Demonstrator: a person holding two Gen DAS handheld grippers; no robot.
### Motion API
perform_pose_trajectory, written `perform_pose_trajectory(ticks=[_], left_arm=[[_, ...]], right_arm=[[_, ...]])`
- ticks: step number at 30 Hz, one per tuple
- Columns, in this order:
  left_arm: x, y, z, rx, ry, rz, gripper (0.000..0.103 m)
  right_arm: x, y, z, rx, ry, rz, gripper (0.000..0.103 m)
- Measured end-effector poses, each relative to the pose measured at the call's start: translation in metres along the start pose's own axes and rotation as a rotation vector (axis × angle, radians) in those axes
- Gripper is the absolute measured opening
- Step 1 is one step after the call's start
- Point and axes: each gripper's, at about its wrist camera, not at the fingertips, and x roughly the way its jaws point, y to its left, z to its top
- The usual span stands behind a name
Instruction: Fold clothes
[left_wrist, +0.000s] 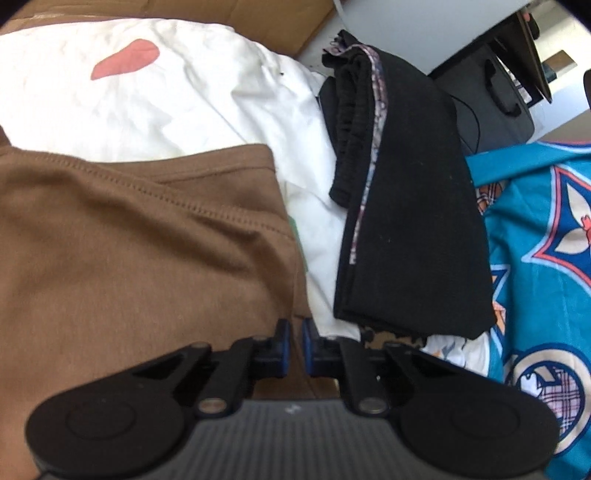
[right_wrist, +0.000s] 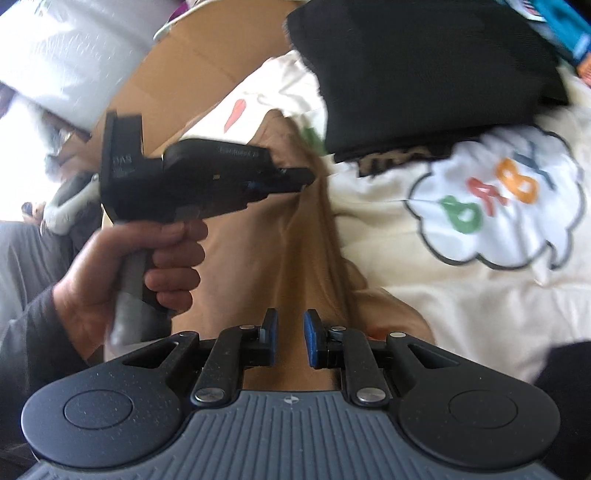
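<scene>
Left hand-held gripper (left_wrist: 294, 334) apparently pinches the brown garment (left_wrist: 140, 236); right hand-held gripper (right_wrist: 290, 328) gapes slightly, empty.

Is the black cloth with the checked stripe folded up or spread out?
Folded. The black cloth with the checked stripe lies as a narrow stack on the white printed sheet, its layered edges showing along one side.

In the left wrist view, the shirt (left_wrist: 140, 229) fills the lower left of the frame and lies on the lettered garment (left_wrist: 166, 96), which spreads to the upper left. I see the folded trousers (left_wrist: 413, 221) right of centre, also on this garment. The bedsheet (left_wrist: 546, 258) is at the right edge, the cardboard (left_wrist: 258, 18) along the top and a bag (left_wrist: 495, 96) at the upper right. In the right wrist view, the left gripper (right_wrist: 308, 177) is left of centre, over the shirt.
</scene>
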Motion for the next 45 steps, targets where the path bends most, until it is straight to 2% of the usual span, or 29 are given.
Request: perform_pose_trajectory(ticks=[3,8,19,26,34,39,45], left_arm=[[-0.013,0.003,0.003,-0.002,-0.022,-0.01,0.01],[-0.039,0.013,0.01,0.012,-0.071,0.033,0.01],[-0.075,0.032,0.016,0.099,-0.112,0.215,0.01],[-0.084,0.05,0.012,0.117,-0.106,0.276,0.01],[-0.09,0.082,0.014,0.069,-0.119,0.307,0.01],[-0.09,0.114,0.021,-0.009,-0.134,0.281,0.01],[-0.101,0.125,0.028,-0.032,-0.176,0.26,0.01]], right_arm=[[0.015,0.005,0.001,-0.04,0.023,-0.024,0.016],[0.024,0.002,-0.004,-0.064,0.05,-0.092,0.017],[0.018,0.02,0.001,-0.104,0.008,-0.063,0.016],[0.031,0.035,0.014,-0.146,-0.006,-0.074,0.016],[0.055,0.034,0.02,-0.203,0.016,-0.13,0.018],[0.06,0.03,0.022,-0.21,0.03,-0.168,0.018],[0.055,0.043,0.037,-0.227,-0.027,-0.155,0.019]])
